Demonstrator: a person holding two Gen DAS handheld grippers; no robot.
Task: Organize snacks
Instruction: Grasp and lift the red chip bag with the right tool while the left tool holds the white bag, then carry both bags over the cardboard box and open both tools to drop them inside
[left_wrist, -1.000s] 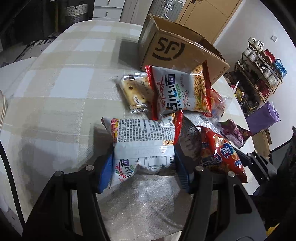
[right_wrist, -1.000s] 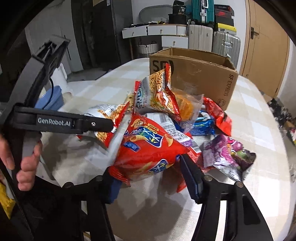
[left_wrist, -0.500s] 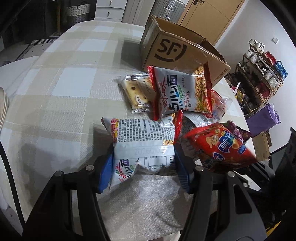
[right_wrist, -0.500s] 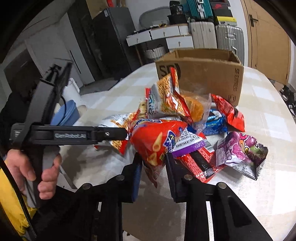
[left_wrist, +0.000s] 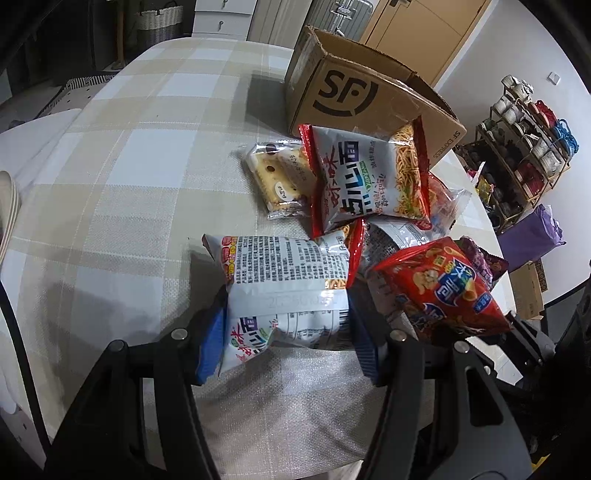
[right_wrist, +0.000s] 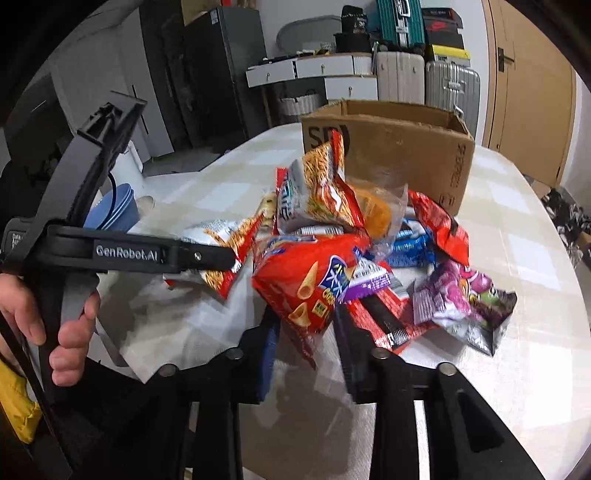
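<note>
my right gripper just pinched and raised the red cone-snack bag, jaws easing slightly, ready for the box, while my left gripper clamps the white noodle bag.

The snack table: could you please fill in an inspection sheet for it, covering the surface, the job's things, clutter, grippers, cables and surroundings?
Surface: table under a checked beige cloth.
Job's things: open cardboard box at the far side; a loose pile in front of it, including a noodle snack bag, a cracker pack and a purple bag.
Clutter: blue bowls beyond the table's edge.
Grippers: left gripper is clamped on a white printed bag; right gripper pinches a red cone-snack bag, its jaws having just been opening slightly.
Cables: a dark cable at the left edge of the left wrist view.
Surroundings: suitcases, white drawers, a shelf rack.
</note>
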